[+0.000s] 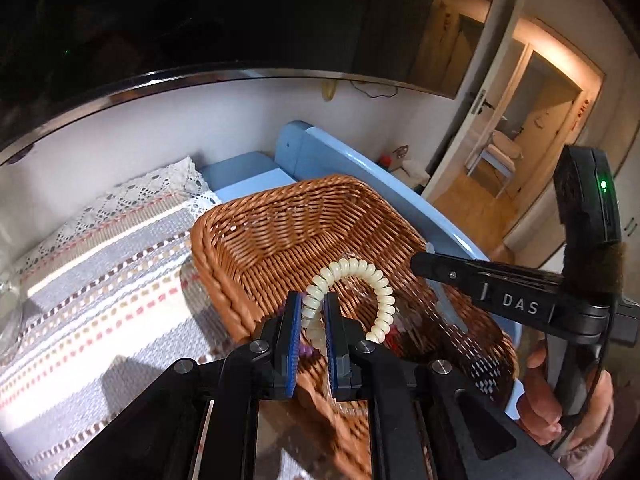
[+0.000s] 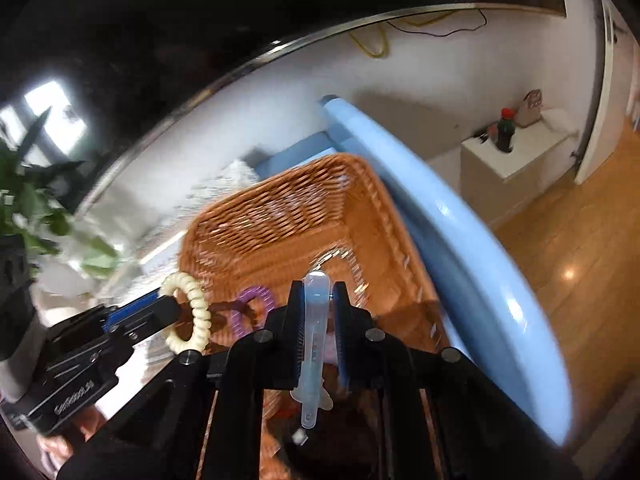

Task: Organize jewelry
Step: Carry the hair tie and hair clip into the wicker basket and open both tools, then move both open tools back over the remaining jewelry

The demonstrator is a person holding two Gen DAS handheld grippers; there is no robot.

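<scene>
1. Cream-coloured spiral coil hair tie (image 1: 352, 292), shaped like a loop of telephone cord, is pinched between the blue-padded fingers of the left gripper (image 1: 312, 316). The jaws are narrow, closed on one side of the loop, and the rest arches up and to the right above the basket.
2. Below it sits a rectangular brown woven wicker basket (image 1: 256, 240), on a striped grey, white and pink woven cloth (image 1: 100, 280) with a lace edge.
3. In the right wrist view, the right gripper (image 2: 318, 308) has its jaws narrow, clamped on a clear, pale translucent plastic strip (image 2: 314, 332) that stands upright between the pads and runs back toward the camera. What the strip is cannot be told.
4. A purple spiral coil hair tie (image 2: 256, 312) lies inside the basket, just left of the right gripper.
5. A pale blue curved furniture edge (image 2: 460, 240) runs along the basket's right side, with wooden floor (image 2: 580, 260) beyond.
6. Green plant leaves (image 2: 32, 204) show at the far left of the right wrist view, blurred.
</scene>
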